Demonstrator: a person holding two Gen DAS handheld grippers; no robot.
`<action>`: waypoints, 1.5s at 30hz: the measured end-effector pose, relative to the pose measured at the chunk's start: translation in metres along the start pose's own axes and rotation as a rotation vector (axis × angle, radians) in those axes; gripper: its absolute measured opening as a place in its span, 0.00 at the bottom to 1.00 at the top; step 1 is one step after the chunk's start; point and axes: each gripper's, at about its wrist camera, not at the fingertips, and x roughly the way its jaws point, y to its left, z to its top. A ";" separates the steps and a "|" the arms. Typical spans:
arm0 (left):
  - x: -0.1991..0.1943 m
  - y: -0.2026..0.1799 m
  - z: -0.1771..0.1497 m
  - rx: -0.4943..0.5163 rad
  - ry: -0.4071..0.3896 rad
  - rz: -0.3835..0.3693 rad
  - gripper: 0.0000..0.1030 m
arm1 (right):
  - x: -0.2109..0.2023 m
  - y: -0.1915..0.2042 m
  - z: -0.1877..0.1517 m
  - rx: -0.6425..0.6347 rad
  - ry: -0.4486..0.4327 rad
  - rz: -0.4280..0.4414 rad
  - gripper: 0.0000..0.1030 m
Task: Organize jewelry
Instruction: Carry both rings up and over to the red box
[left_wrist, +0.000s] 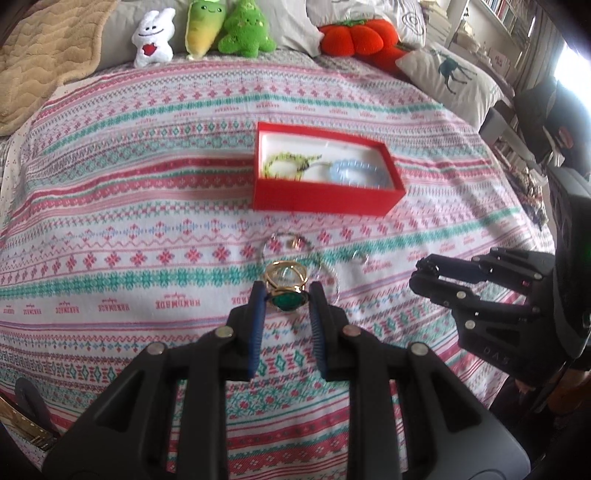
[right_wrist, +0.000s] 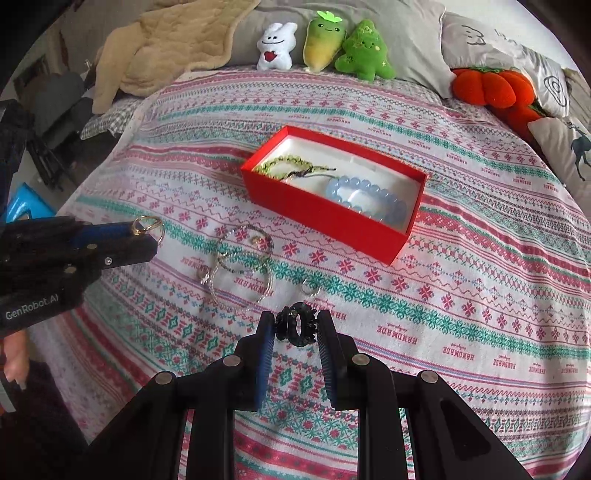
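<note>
knitted pink-and-teal patterned bedspread (left_wrist: 147, 206) carried an open red rectangular jewelry box (right_wrist: 325, 218) with a pale blue bead bracelet (right_wrist: 365, 197) and a green bead bracelet (right_wrist: 280, 164) inside. loose clear bead bracelets (right_wrist: 240, 266) lay near the box. left gripper (left_wrist: 287, 297) was clamped on a gold ring with green stone (left_wrist: 288, 291). right gripper (right_wrist: 295, 326) was clamped on a black beaded ring (right_wrist: 295, 325).

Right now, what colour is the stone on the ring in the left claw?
Green, set in gold; the ring shows best in the left wrist view.
</note>
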 end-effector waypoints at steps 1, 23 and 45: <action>-0.001 -0.001 0.003 -0.003 -0.008 -0.001 0.24 | -0.002 -0.002 0.002 0.004 -0.005 0.000 0.23; 0.022 -0.003 0.059 -0.095 -0.051 -0.033 0.24 | -0.005 -0.036 0.046 0.110 -0.081 -0.042 0.23; 0.088 -0.004 0.090 -0.080 -0.107 -0.008 0.24 | 0.043 -0.070 0.066 0.176 -0.094 -0.023 0.23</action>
